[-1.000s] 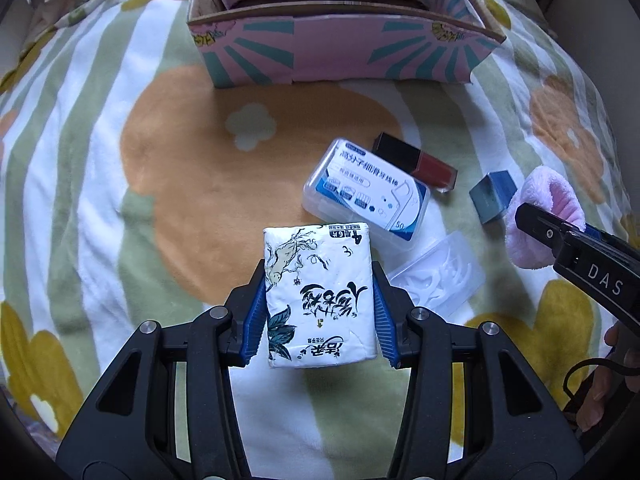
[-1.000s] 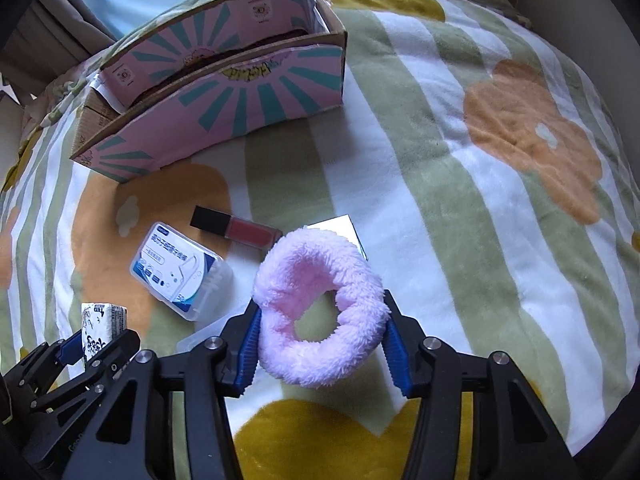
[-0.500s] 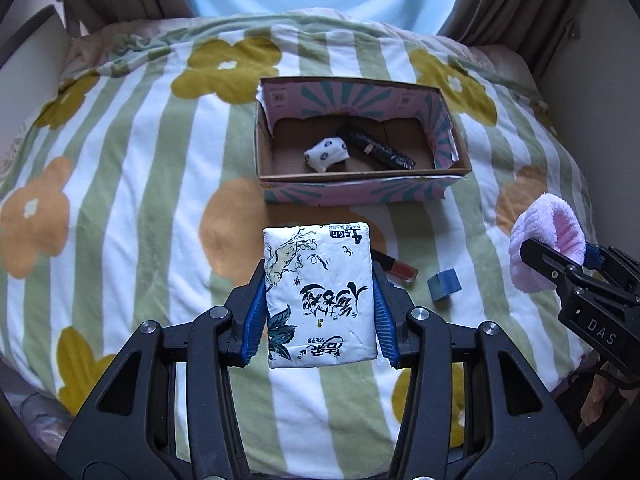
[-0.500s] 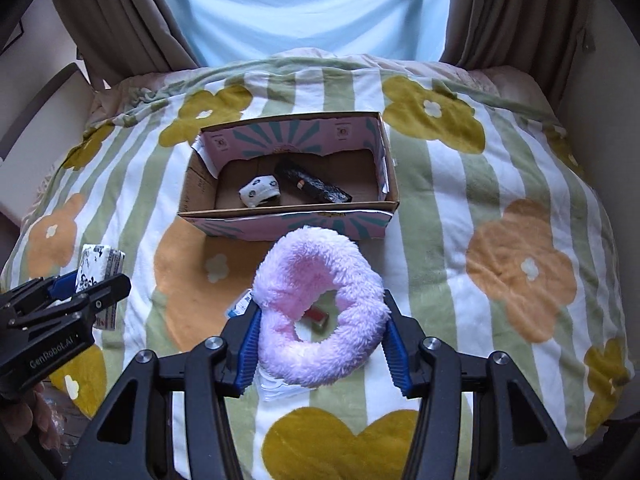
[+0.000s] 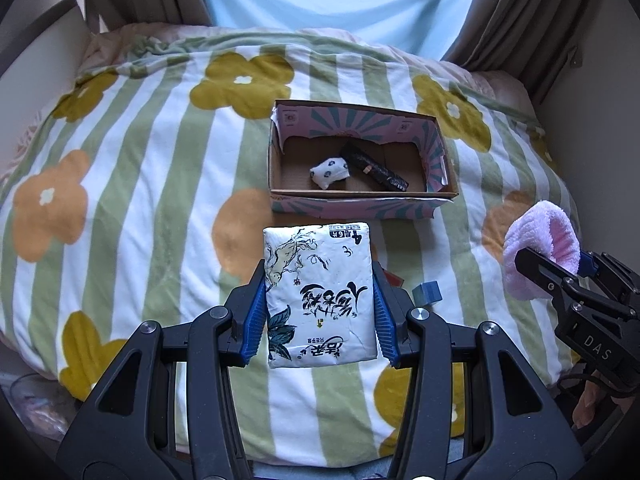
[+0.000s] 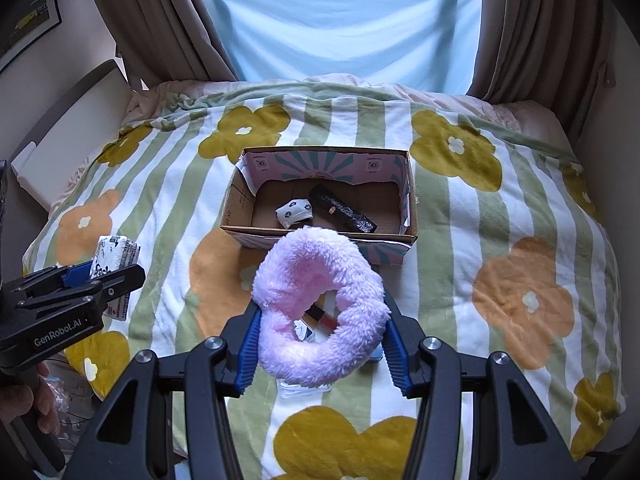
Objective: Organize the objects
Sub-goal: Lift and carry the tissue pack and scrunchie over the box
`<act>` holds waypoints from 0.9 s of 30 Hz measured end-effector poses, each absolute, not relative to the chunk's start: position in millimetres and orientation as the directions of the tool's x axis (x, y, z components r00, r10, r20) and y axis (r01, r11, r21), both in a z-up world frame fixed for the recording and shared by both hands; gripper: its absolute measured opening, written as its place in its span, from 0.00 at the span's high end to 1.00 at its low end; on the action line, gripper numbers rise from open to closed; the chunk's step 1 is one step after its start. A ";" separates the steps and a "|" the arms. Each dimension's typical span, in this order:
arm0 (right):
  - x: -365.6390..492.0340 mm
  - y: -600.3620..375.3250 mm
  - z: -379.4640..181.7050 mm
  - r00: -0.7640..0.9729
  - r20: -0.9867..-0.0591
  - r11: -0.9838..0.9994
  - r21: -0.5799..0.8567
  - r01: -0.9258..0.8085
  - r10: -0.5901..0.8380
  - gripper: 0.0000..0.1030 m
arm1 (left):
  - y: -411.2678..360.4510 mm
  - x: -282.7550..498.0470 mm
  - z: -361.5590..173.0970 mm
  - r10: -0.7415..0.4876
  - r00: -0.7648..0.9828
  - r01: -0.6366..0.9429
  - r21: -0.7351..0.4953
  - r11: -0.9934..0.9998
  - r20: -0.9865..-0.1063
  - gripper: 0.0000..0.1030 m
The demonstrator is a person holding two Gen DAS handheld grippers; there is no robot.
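We held both items above the bed: left gripper [image 5: 320,300] jaws clamped a tissue pack [image 5: 318,296], right gripper [image 6: 322,330] jaws squeezed a pink scrunchie [image 6: 320,308]. Next, probably, lowering each into the cardboard box [image 6: 320,236] ahead.

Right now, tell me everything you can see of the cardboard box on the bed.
The cardboard box is an open-topped rectangular carton, plain brown inside, with pink walls printed in teal sunburst rays and somewhat ragged edges. It sits upright on the striped flower blanket, far from both grippers. Inside lie a small white pouch with dark spots and a black patterned roll, side by side on its floor. Nothing else touches it.
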State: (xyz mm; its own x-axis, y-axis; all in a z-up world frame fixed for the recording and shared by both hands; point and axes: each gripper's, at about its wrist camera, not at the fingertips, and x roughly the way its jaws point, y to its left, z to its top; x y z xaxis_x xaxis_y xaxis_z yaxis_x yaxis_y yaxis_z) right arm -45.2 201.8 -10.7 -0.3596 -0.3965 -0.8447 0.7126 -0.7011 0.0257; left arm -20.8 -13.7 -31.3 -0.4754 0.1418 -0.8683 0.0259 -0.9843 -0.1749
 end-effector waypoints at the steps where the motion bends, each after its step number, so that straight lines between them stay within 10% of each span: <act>1: -46.4 202.7 -10.4 -0.359 -0.844 -0.701 0.027 0.712 -0.398 0.52 | -13.6 -21.8 -29.2 0.139 -0.479 0.025 -0.172 -0.985 -0.867 0.58; 27: -194.9 108.9 -45.5 -0.318 -0.848 -0.603 0.004 0.797 -0.425 0.53 | 1.7 -226.6 -83.3 0.149 -0.416 0.049 -0.186 -0.981 -0.897 0.58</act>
State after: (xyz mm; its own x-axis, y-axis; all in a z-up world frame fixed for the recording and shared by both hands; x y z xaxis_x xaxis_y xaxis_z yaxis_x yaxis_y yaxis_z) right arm -194.9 108.9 -45.5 -0.3176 -0.4253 -0.8475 0.7974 -0.6034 0.0039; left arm -226.6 1.7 -83.3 -0.4155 0.1494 -0.8972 0.0492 -0.9813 -0.1861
